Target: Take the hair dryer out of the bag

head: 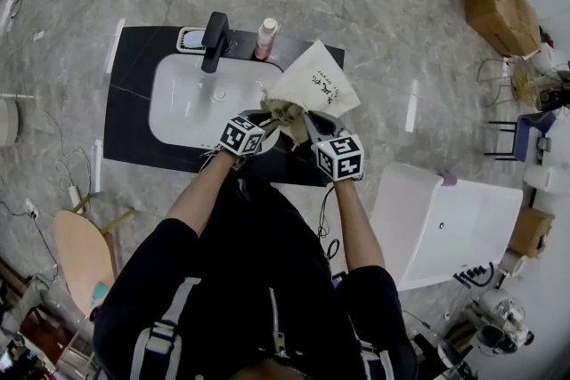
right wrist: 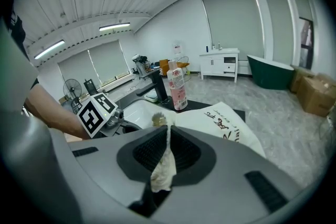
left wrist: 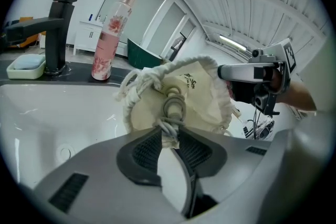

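Note:
A cream drawstring bag [head: 318,83] with black print hangs over the right edge of the white basin [head: 183,107], held between both grippers. My left gripper [head: 270,120] is shut on a grey coiled cord [left wrist: 174,108] that pokes out of the bag's gathered mouth [left wrist: 152,81], with some cloth pinched too. The right gripper [head: 307,124] is shut on the bag's cloth rim [right wrist: 164,168], which trails back through its pads. The bag [right wrist: 227,124] lies flat beyond it. Its cloth hides the hair dryer's body.
A black faucet [head: 215,40], a pink bottle [head: 265,38] and a soap dish [head: 191,39] stand behind the basin on the dark counter [head: 134,93]. A white tub [head: 445,222] stands at the right, cardboard boxes [head: 499,0] far right, a wooden stool [head: 80,254] at the left.

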Demonstrator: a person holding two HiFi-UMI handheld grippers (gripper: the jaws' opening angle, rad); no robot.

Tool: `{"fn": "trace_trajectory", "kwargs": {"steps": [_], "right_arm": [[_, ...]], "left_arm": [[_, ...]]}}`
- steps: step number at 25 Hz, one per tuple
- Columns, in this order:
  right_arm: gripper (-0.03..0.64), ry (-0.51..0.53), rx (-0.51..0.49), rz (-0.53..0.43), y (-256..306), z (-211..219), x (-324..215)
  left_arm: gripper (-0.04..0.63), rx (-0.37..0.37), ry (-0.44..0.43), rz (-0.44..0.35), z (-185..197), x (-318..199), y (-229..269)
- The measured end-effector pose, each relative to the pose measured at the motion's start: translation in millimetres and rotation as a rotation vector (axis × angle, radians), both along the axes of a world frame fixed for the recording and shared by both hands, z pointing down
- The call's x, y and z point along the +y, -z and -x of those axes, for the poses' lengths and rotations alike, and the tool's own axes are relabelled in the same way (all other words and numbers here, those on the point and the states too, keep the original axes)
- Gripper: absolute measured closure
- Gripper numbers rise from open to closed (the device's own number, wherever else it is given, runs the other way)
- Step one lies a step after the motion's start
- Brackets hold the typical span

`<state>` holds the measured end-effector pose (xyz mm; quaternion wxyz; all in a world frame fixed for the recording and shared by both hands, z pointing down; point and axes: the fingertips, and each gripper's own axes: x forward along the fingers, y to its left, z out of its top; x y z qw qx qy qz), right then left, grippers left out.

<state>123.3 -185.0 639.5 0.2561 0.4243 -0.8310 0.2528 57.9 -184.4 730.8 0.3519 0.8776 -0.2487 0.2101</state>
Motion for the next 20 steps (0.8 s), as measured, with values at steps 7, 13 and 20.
{"fn": "trace_trajectory", "kwargs": {"steps": [7,13,20], "right_arm": [[0.586,-0.007,0.011,0.003,0.3,-0.8,-0.4],[0.586,-0.005,0.014,-0.001,0.7,1.0,-1.0],[0.586,-0.002,0.009,0.001,-0.8,2.7,-1.2]], "left_arm": [[0.485,0.0,0.011,0.001,14.2,5.7,3.1],[0.489,0.013,0.018,0.01,20.8,10.6,6.2],[0.495,0.029,0.033,0.007,29.0,16.2,14.1]]}}
